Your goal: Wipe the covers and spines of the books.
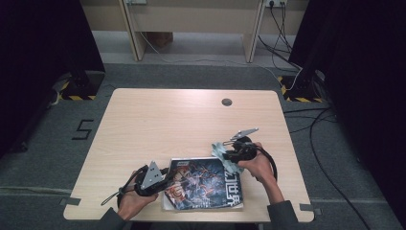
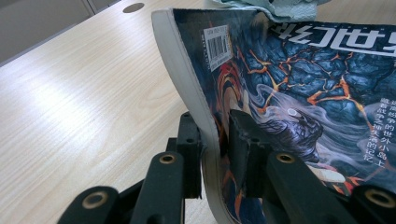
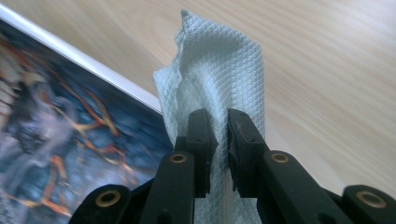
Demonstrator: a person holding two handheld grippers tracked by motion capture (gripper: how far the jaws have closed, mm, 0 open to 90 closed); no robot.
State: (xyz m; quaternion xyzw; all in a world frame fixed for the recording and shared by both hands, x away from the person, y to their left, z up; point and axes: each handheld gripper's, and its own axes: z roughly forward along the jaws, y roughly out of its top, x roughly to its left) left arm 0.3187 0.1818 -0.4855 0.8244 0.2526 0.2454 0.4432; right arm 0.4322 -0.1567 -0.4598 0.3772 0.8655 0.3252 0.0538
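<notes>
While the left gripper (image 2: 215, 154) is clamped on the edge of the book (image 1: 203, 184), the right gripper (image 3: 218, 140) holds a pale blue cloth (image 3: 219, 74) pinched tight between its jaws. The book lies at the near edge of the table (image 1: 167, 120), between the two hands. Its left side is lifted and bent upward by the grip, as the left gripper view shows; the cover is dark with orange lines and has a barcode (image 2: 217, 46) near the far corner. In the high view the cloth (image 1: 223, 154) hangs at the far right corner of the book, touching it or just above it; I cannot tell which.

I judge that the step in hand is wiping the cover, with the left gripper keeping the book steady. The next move calls for bringing the cloth down flat on the cover and drawing it across. The left grip must stay firm so that the book does not slide, and the cloth must not slip from the jaws.
</notes>
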